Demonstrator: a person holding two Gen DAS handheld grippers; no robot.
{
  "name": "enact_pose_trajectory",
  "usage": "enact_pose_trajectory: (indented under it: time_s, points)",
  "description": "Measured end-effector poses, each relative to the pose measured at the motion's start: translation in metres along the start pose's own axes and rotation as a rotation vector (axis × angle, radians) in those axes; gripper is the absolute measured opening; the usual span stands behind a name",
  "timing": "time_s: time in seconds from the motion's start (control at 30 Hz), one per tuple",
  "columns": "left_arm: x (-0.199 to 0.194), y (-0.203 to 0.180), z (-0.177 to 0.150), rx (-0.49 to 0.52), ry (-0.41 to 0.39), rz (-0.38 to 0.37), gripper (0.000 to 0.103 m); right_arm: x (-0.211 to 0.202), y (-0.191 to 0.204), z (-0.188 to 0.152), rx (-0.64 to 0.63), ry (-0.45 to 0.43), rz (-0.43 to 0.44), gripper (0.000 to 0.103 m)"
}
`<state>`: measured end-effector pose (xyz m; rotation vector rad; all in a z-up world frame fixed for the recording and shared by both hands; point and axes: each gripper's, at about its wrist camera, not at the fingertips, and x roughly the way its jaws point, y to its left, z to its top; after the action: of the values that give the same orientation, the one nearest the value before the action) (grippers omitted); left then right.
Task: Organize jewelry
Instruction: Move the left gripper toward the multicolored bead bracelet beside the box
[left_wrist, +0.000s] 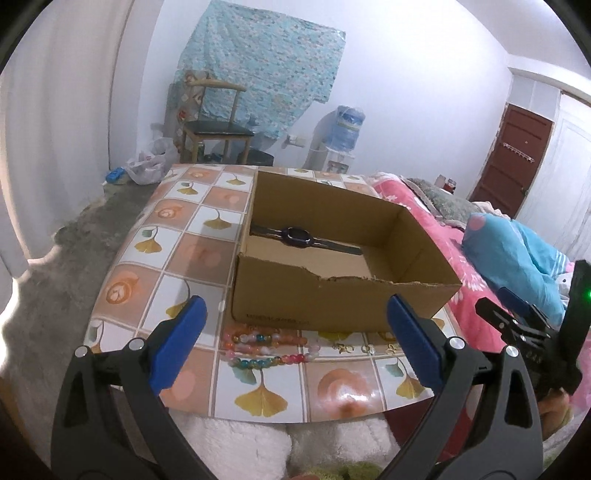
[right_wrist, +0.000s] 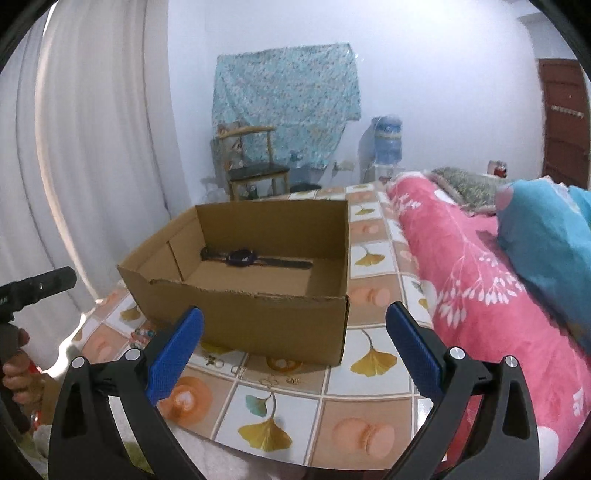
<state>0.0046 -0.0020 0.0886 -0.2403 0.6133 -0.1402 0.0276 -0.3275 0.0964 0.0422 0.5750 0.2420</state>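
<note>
An open cardboard box (left_wrist: 332, 302) (right_wrist: 258, 321) stands on the tiled tabletop (left_wrist: 177, 236) (right_wrist: 373, 373). A dark wristwatch (left_wrist: 297, 236) (right_wrist: 240, 257) lies flat inside it against the far wall. In front of the box lie two colourful bead bracelets (left_wrist: 266, 349) and several small gold earrings (left_wrist: 364, 348) (right_wrist: 236, 369). My left gripper (left_wrist: 295, 334) hovers open over the near table edge, above the bracelets, nothing between its blue pads. My right gripper (right_wrist: 295, 338) is open too, empty, facing the box's near right corner. It shows in the left wrist view (left_wrist: 517, 325) at the right.
A pink flowered blanket (right_wrist: 480, 295) and a blue pillow (right_wrist: 546, 236) lie on a bed along the table's right side. A white curtain (right_wrist: 92, 147) hangs at left. A wooden chair (left_wrist: 214, 125) and a water dispenser (left_wrist: 343, 136) stand by the far wall. A hand (right_wrist: 18, 369) holds the left gripper.
</note>
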Motion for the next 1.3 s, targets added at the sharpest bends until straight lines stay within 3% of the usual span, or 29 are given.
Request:
enact_pose_trajectory:
  time_s: [0.2,0.53,0.77,0.97,1.1,1.3]
  points:
    - [0.008,0.005,-0.015,0.035,0.056,0.059,0.095,0.015,0.005,0.001,0.022,0.074,0.149,0.096]
    - [0.046,0.040,-0.018,0.061,0.190,0.110,0.094,0.050,0.041,-0.017,0.123,0.208,0.262,0.096]
    - [0.077,0.067,-0.028,0.027,0.300,0.052,0.065,0.084,0.078,-0.024,0.137,0.320,0.256,0.077]
    - [0.091,0.077,-0.033,0.026,0.336,-0.013,0.043,0.109,0.102,-0.026,0.112,0.406,0.208,0.059]
    - [0.098,0.080,-0.035,0.033,0.370,-0.014,0.032,0.121,0.109,-0.028,0.096,0.450,0.173,0.041]
    - [0.106,0.088,-0.035,0.006,0.405,-0.043,0.025,0.137,0.115,-0.032,0.074,0.508,0.143,0.030]
